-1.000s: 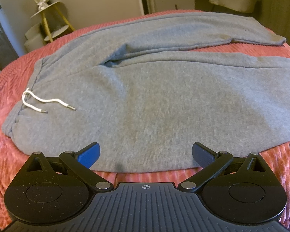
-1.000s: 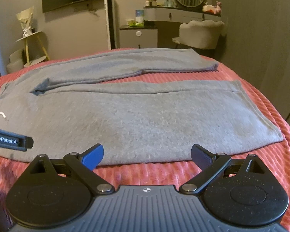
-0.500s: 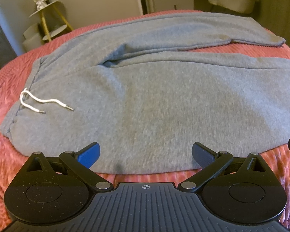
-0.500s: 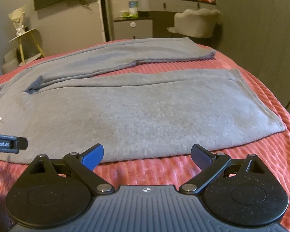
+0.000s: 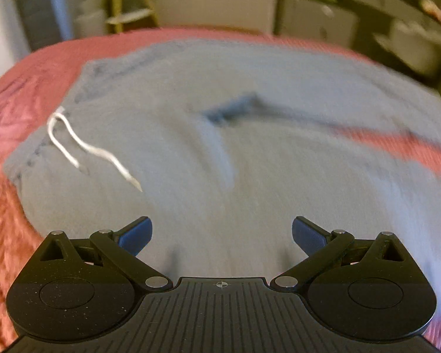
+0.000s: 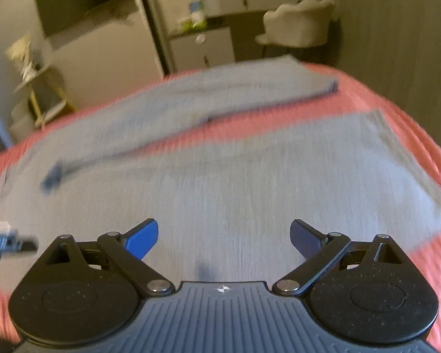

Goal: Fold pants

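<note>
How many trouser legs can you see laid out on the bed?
2: the near leg lies just ahead of the right gripper; the far leg lies beyond it, a strip of red bedspread between them.

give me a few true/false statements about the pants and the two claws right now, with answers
1. The grey pants lie spread on a pink bedspread. True.
2. The left claw is shut on the waistband. False: it is open and holds nothing.
3. A white drawstring lies on the pants near the waist. True.
4. The two legs are stacked one on the other. False: in the right wrist view they lie apart, with a strip of bedspread between them.
5. The right claw is open over the near leg. True.
</note>
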`<control>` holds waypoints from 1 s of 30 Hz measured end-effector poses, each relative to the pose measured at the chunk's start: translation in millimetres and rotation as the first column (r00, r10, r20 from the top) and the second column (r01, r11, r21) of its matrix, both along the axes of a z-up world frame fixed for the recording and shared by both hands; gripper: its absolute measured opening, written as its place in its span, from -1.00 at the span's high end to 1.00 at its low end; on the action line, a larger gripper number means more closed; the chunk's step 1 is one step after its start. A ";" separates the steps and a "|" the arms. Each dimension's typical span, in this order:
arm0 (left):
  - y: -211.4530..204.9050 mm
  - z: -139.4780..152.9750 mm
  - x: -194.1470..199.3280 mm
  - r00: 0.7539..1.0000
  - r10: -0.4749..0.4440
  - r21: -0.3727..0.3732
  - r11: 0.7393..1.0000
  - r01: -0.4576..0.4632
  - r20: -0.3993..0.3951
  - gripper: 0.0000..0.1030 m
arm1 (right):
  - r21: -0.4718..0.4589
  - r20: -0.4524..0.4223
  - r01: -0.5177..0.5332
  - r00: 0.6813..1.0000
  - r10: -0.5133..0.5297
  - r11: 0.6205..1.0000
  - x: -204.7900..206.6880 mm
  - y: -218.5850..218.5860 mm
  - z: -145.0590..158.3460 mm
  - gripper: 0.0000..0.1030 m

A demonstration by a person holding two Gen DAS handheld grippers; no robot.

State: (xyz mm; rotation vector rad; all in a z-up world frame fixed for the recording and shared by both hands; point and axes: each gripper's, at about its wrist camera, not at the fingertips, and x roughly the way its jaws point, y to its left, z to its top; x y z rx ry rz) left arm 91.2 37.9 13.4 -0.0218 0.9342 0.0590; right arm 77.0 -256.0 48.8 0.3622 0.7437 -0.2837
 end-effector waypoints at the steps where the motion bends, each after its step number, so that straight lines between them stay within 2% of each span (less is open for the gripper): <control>1: 1.9 2.5 9.4 1.000 0.024 0.001 1.000 -0.024 0.013 -1.00 | -0.002 0.023 0.013 1.000 -0.013 1.000 19.6 -7.7 6.3 -0.88; 4: 10.4 3.6 44.3 0.990 0.122 0.018 0.992 -0.123 0.070 -1.00 | 0.004 0.046 0.035 0.998 -0.035 0.999 91.8 -28.7 17.6 -0.88; 7: 28.7 -17.6 54.3 0.966 0.209 0.053 0.974 -0.219 0.153 -1.00 | 0.040 -0.048 0.048 0.998 -0.046 0.998 183.3 -49.4 17.9 -0.88; 10: 41.8 -41.8 60.8 0.958 0.242 0.091 0.962 -0.257 0.155 -1.00 | 0.088 -0.094 0.085 0.993 -0.077 0.992 266.3 -66.2 12.6 -0.88; 12: 52.1 -52.5 73.1 0.949 0.287 0.070 0.952 -0.298 0.131 -1.00 | 0.146 -0.133 0.140 0.984 -0.120 0.979 316.5 -78.8 4.1 -0.88; 13: 54.2 -56.0 75.3 0.943 0.299 0.050 0.950 -0.309 0.145 -1.00 | 0.169 -0.149 0.168 0.978 -0.143 0.971 342.2 -85.6 -0.8 -0.87; 17: 56.3 -63.0 84.9 0.932 0.292 0.028 0.952 -0.305 0.212 -1.00 | 0.197 -0.163 0.281 0.954 -0.252 0.939 408.4 -107.3 -20.5 -0.85; 19: 55.6 -70.0 92.8 0.932 0.290 0.030 0.952 -0.303 0.217 -1.00 | 0.220 -0.179 0.325 0.940 -0.289 0.920 430.4 -118.0 -34.8 -0.74; 21: 55.8 -76.7 98.0 0.938 0.284 0.028 0.955 -0.295 0.198 -1.00 | 0.210 -0.193 0.356 0.928 -0.318 0.911 448.5 -126.3 -45.1 -0.39; 23: 57.2 -84.3 104.4 0.942 0.283 0.033 0.955 -0.294 0.181 -1.00 | 0.178 -0.216 0.396 0.909 -0.357 0.901 462.2 -133.0 -54.6 -0.17; 25: 58.8 -86.3 105.3 0.940 0.281 0.036 0.956 -0.293 0.194 -1.00 | 0.191 -0.248 0.450 0.882 -0.401 0.872 469.0 -139.1 -66.7 -0.15; 27: 58.3 -86.0 104.6 0.937 0.283 0.030 0.955 -0.295 0.204 -1.00 | 0.214 -0.245 0.478 0.870 -0.427 0.852 469.9 -144.0 -76.5 -0.15; 28: 57.9 -86.3 104.2 0.936 0.283 0.029 0.955 -0.295 0.208 -1.00 | 0.207 -0.235 0.478 0.871 -0.431 0.854 468.9 -143.2 -78.4 0.05; 29: 58.5 -86.8 104.2 0.937 0.280 0.027 0.956 -0.292 0.210 -1.00 | 0.186 -0.227 0.478 0.871 -0.436 0.858 466.7 -141.9 -79.2 0.66; 30: 58.5 -86.5 102.2 0.937 0.279 0.027 0.957 -0.290 0.211 -1.00 | 0.167 -0.225 0.478 0.870 -0.438 0.862 461.7 -141.0 -79.7 0.88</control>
